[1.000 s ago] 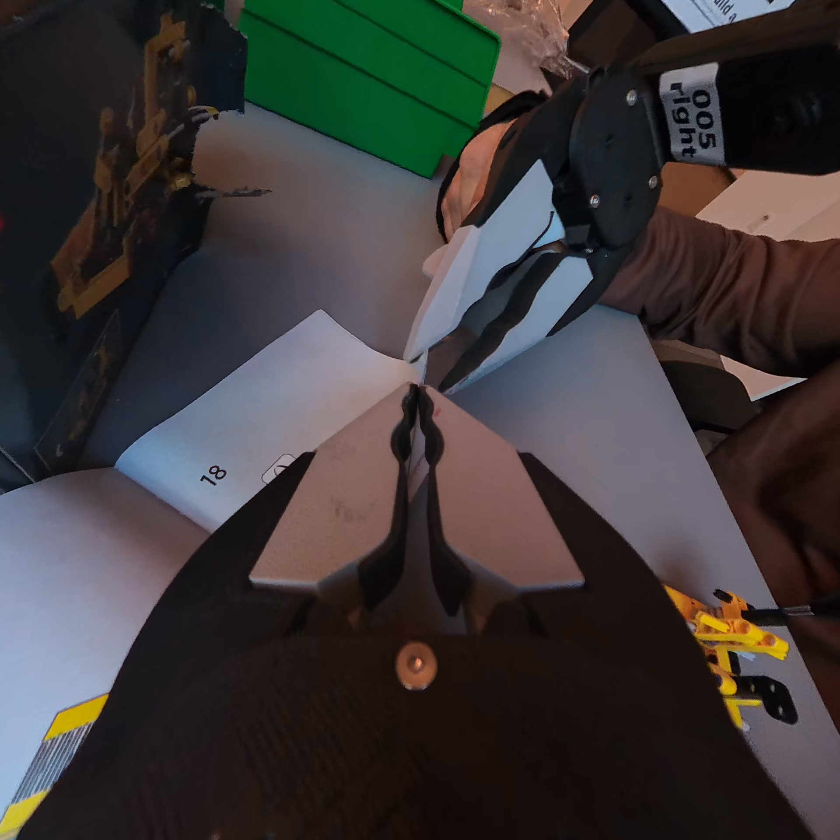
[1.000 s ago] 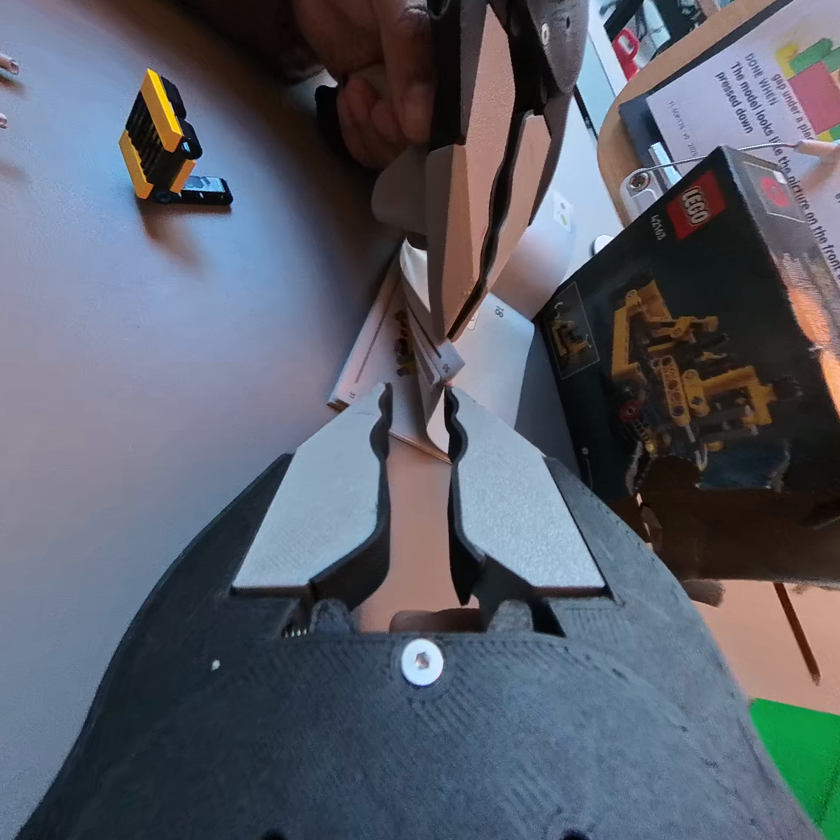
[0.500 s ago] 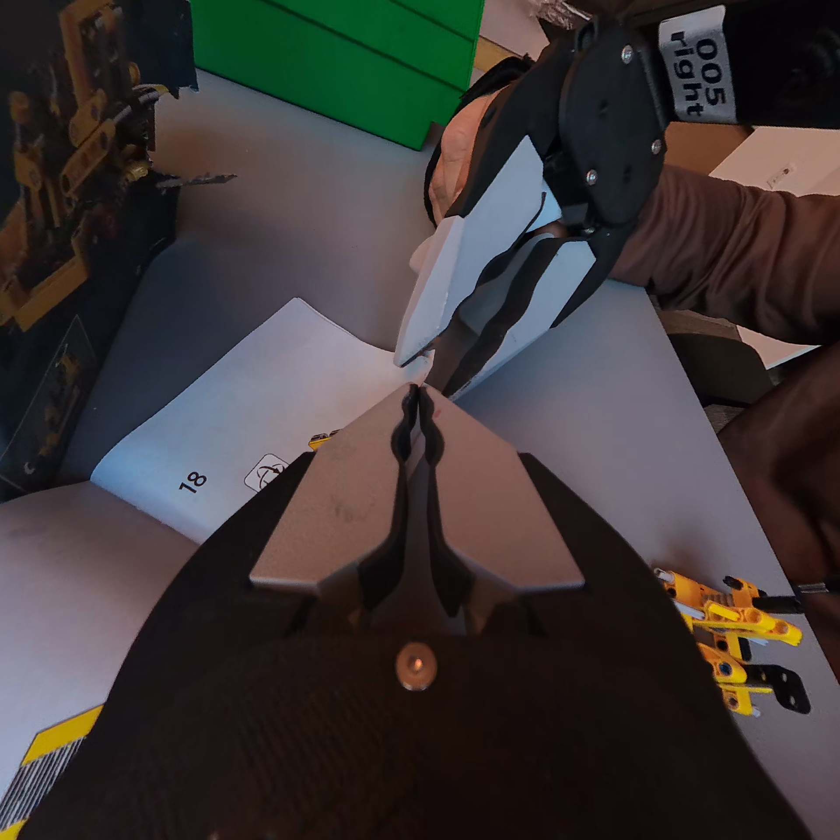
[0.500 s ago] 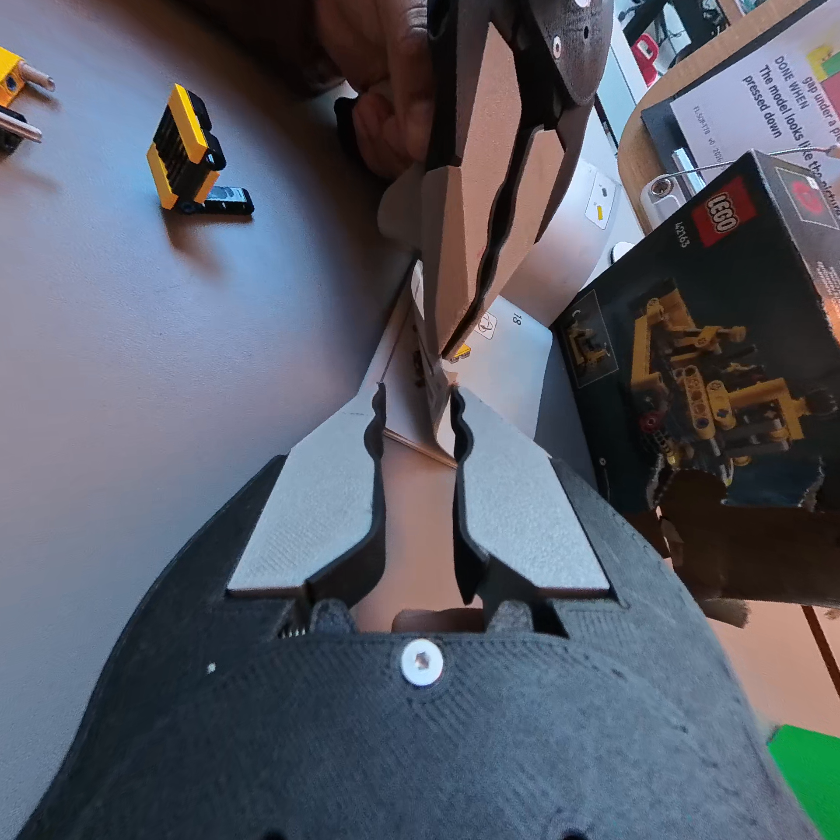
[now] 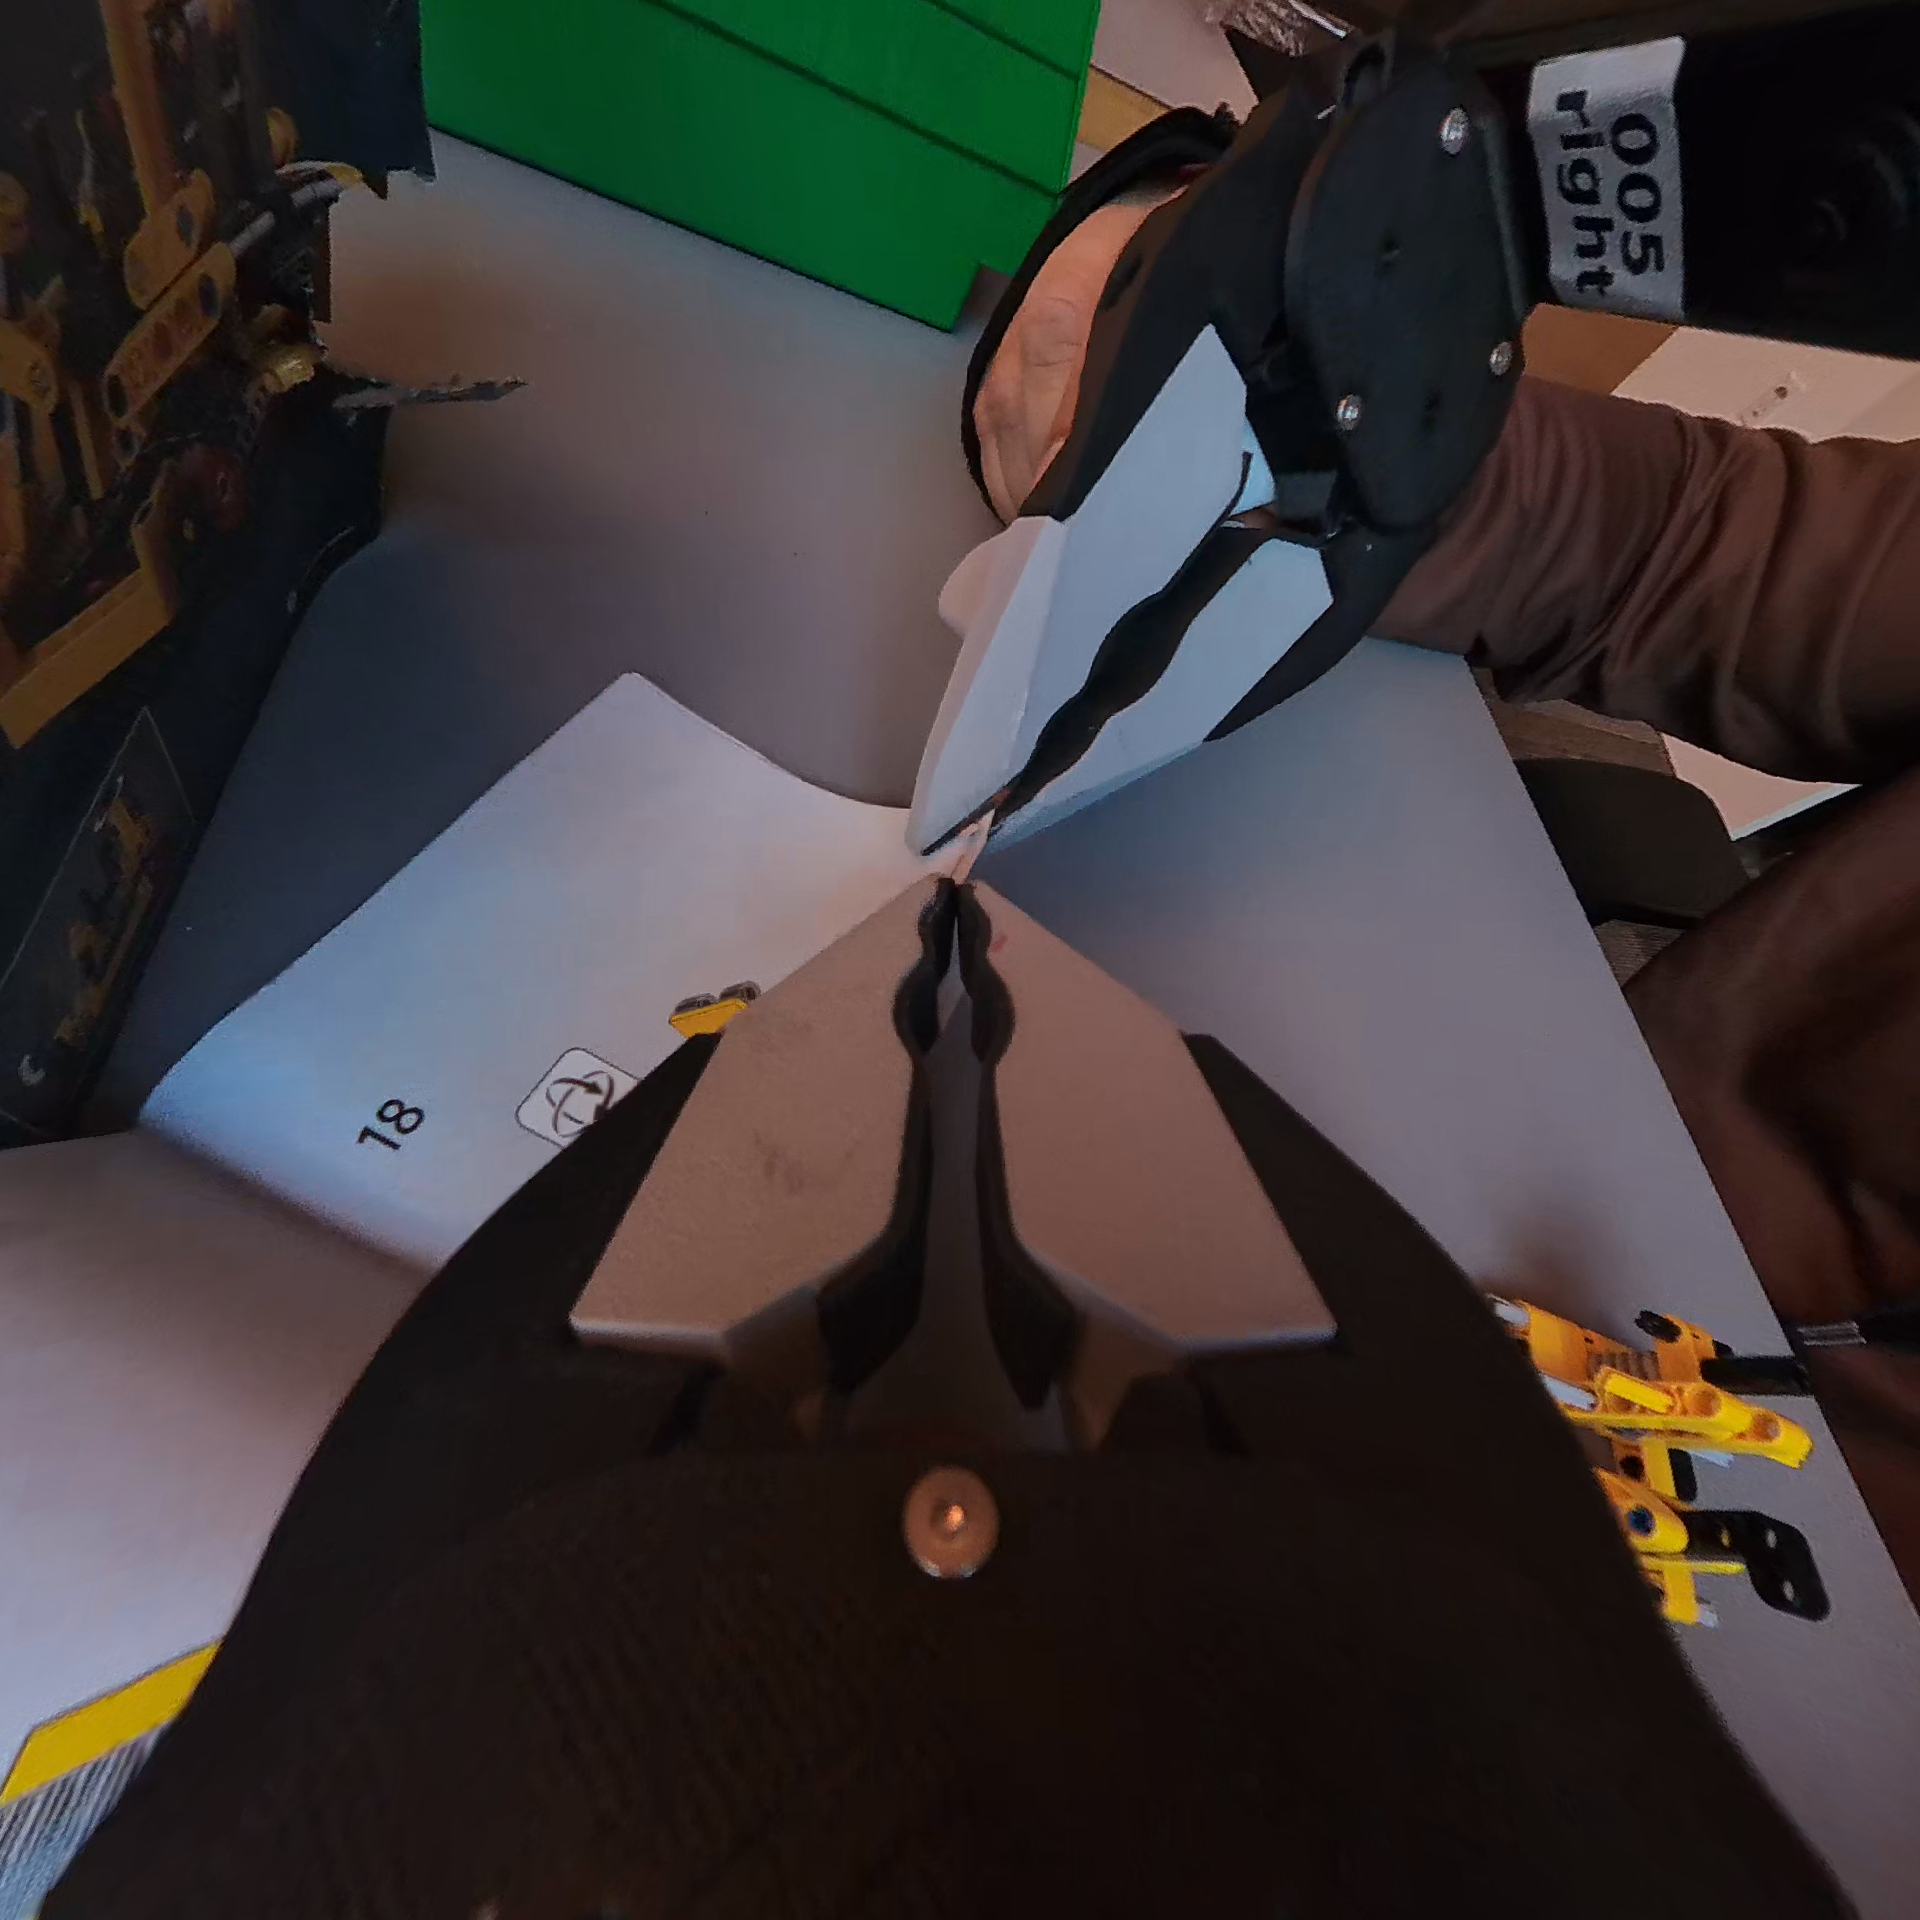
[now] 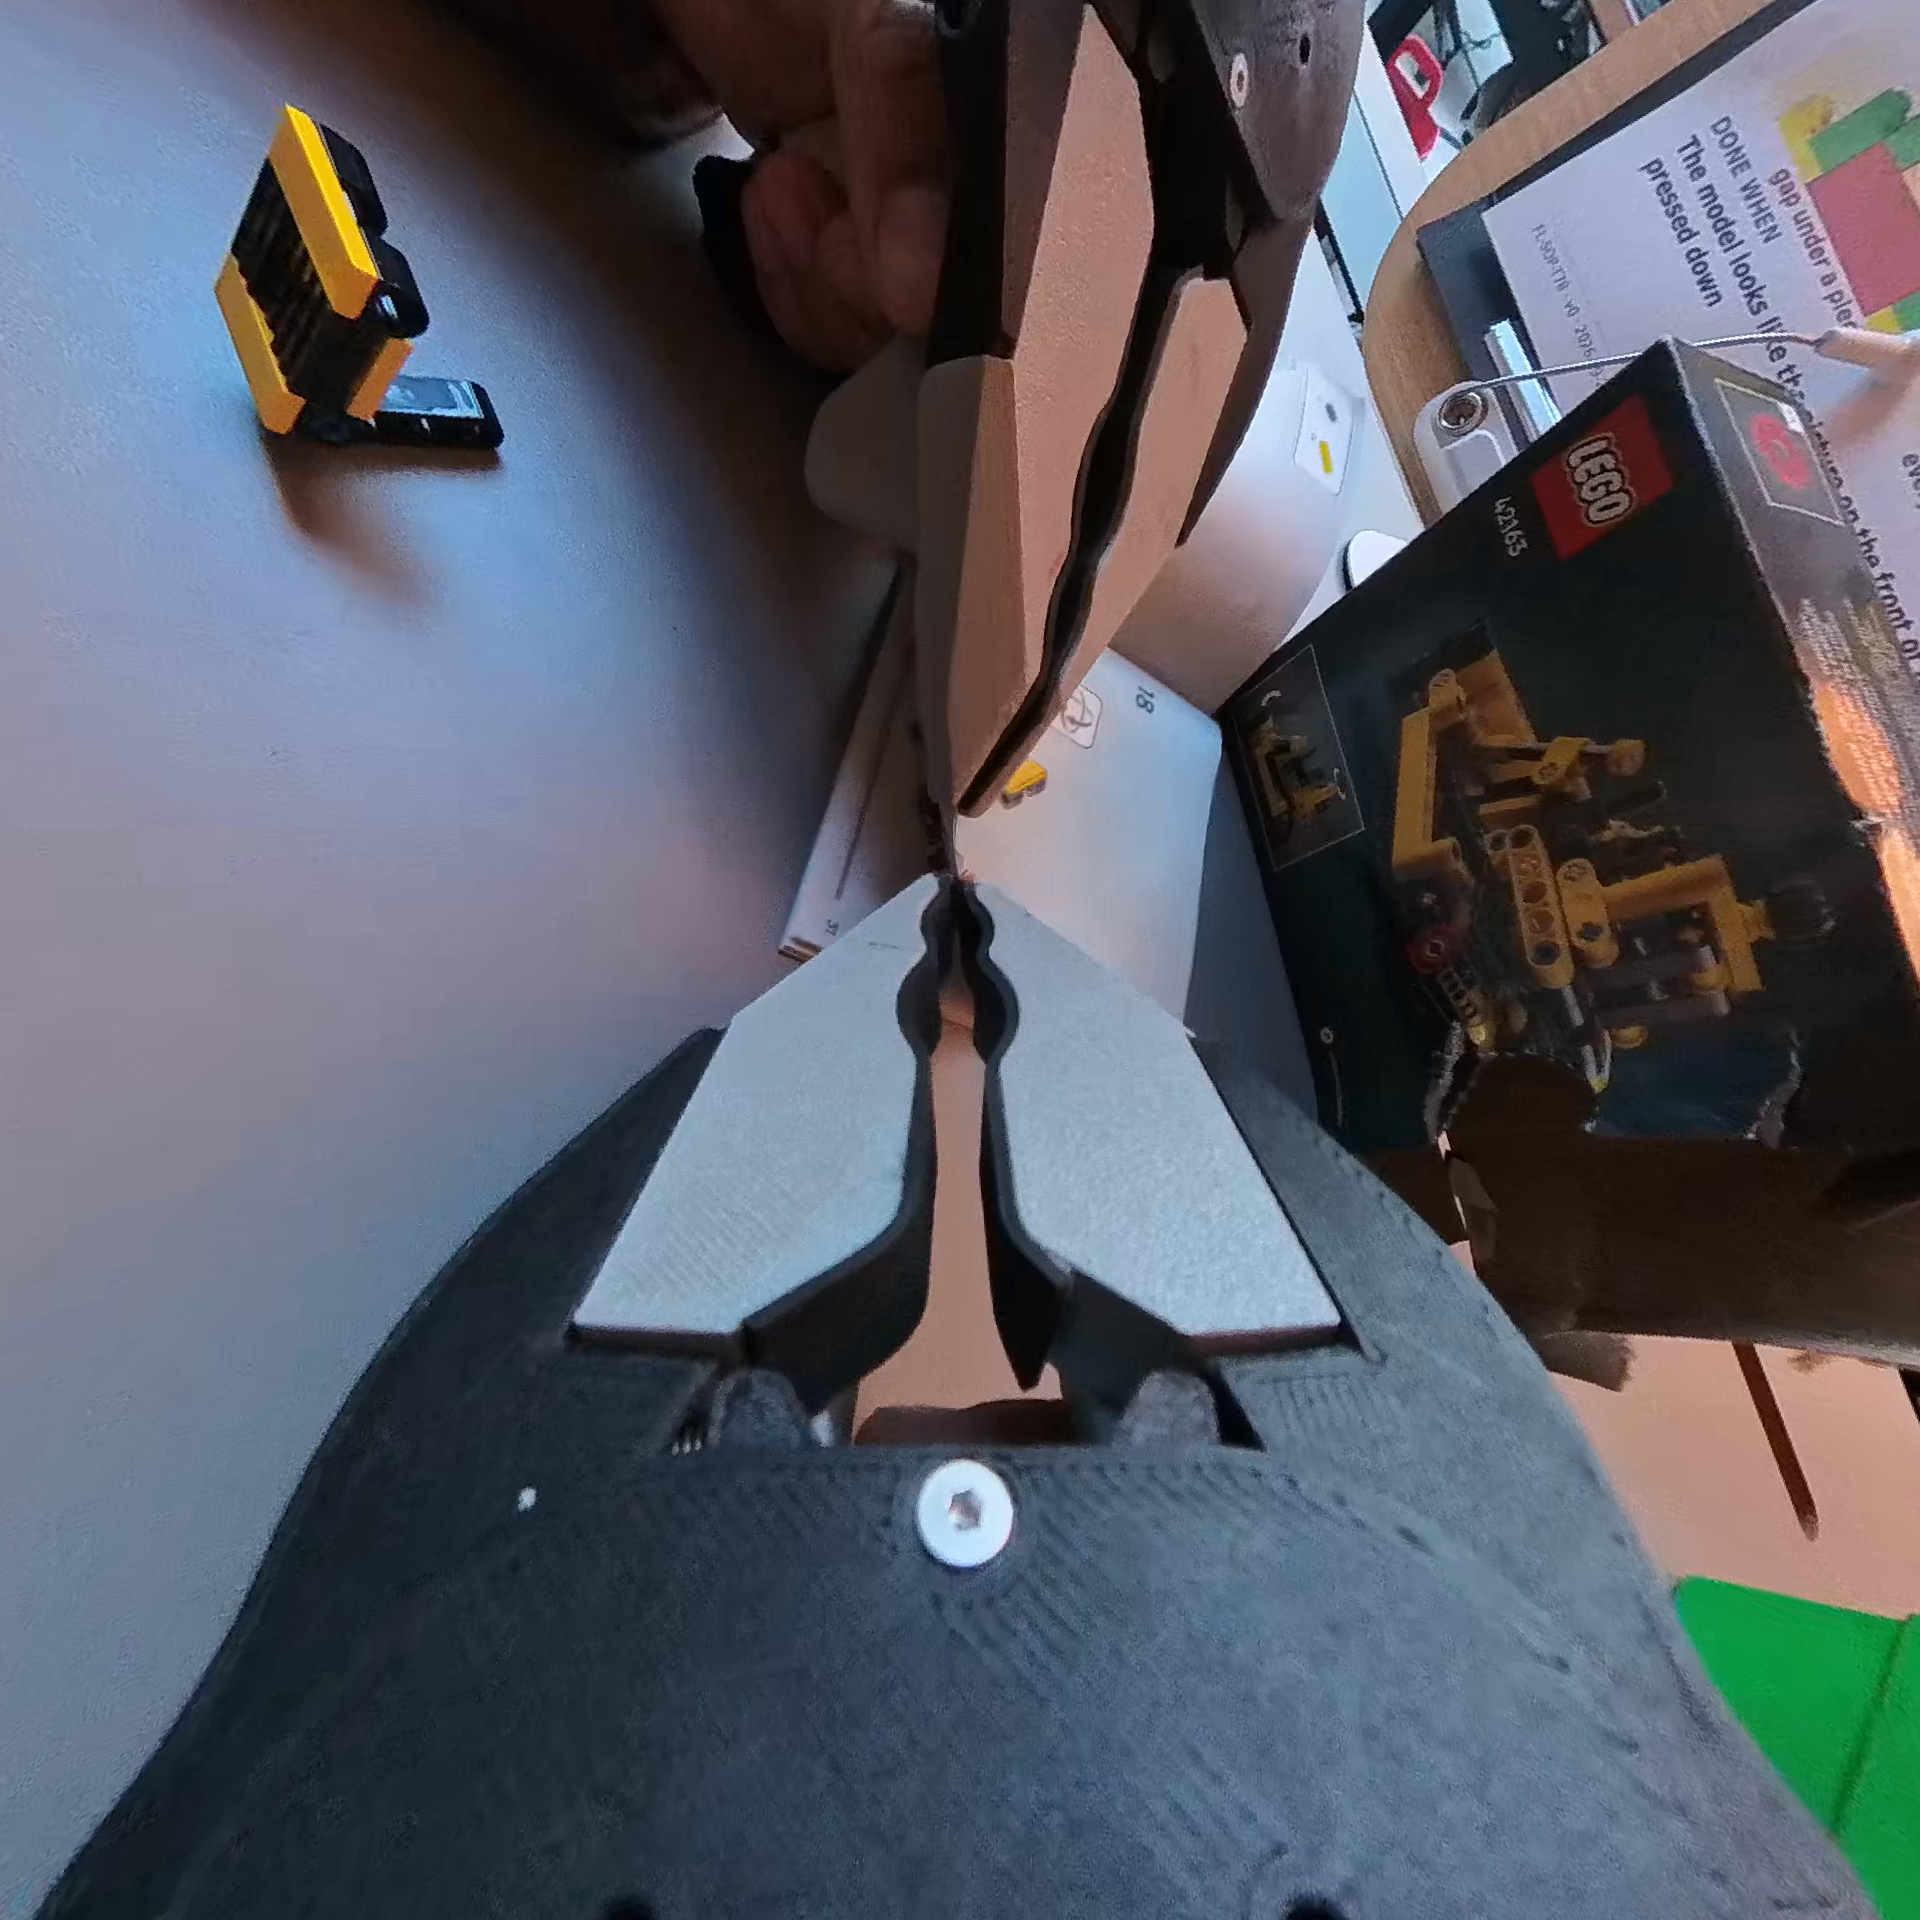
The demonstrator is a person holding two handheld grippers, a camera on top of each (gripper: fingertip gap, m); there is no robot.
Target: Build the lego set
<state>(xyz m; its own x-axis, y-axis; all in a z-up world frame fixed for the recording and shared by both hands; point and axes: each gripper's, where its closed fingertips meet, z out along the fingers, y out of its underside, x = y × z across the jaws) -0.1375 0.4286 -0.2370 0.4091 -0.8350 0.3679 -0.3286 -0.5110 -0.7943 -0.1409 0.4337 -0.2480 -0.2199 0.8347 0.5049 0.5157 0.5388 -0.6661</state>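
The open instruction booklet lies on the grey table; it also shows in the right wrist view. My left gripper is shut on the raised edge of a booklet page. My right gripper is shut on the same thin page edge, tip to tip with the left one. The right gripper also shows in the left wrist view, and the left gripper in the right wrist view. A yellow and black part-built model lies at the right. A yellow and black block assembly stands on the table, far left.
The dark set box stands right beside the booklet and shows in the left wrist view. A green bin sits behind. A clipboard with a printed sheet lies beyond the box. A brown-sleeved arm reaches in from the right. My left and right fingertips are right by each other.
My right gripper has closed from open onto the page edge. The left gripper has stayed shut on the page. Both tips now meet closely.
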